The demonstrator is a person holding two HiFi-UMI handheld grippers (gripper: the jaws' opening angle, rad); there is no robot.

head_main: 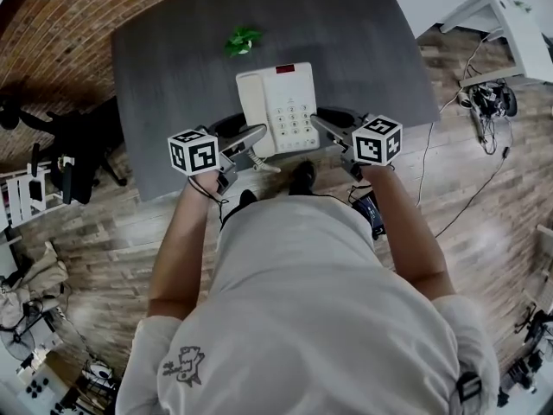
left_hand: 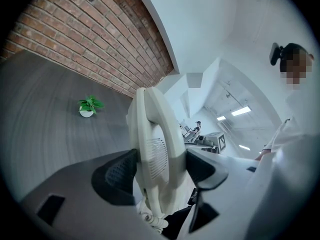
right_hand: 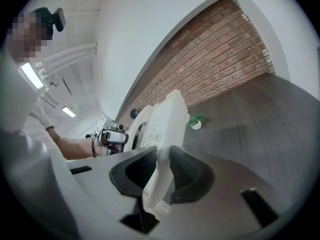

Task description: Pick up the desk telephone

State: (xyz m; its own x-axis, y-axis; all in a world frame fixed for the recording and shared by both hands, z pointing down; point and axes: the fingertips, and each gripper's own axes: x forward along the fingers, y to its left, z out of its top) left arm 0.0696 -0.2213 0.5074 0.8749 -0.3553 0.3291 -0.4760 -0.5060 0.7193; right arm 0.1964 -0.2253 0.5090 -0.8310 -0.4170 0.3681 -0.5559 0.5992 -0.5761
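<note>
A white desk telephone [head_main: 279, 108] with a keypad and a handset on its left side hangs over the near edge of the grey desk [head_main: 173, 67], held between both grippers. My left gripper [head_main: 248, 142] is shut on the handset side of the phone [left_hand: 155, 154], one pad on each face. My right gripper [head_main: 328, 132] is shut on the phone's thin right edge [right_hand: 162, 176]. The curly cord [left_hand: 151, 218] dangles below the left jaws.
A small green plant in a white pot [head_main: 242, 40] stands on the desk behind the phone. A brick wall [left_hand: 90, 39] runs behind the desk. Black chairs [head_main: 73, 154] stand to the left, and cables [head_main: 488, 102] lie on the wooden floor at the right.
</note>
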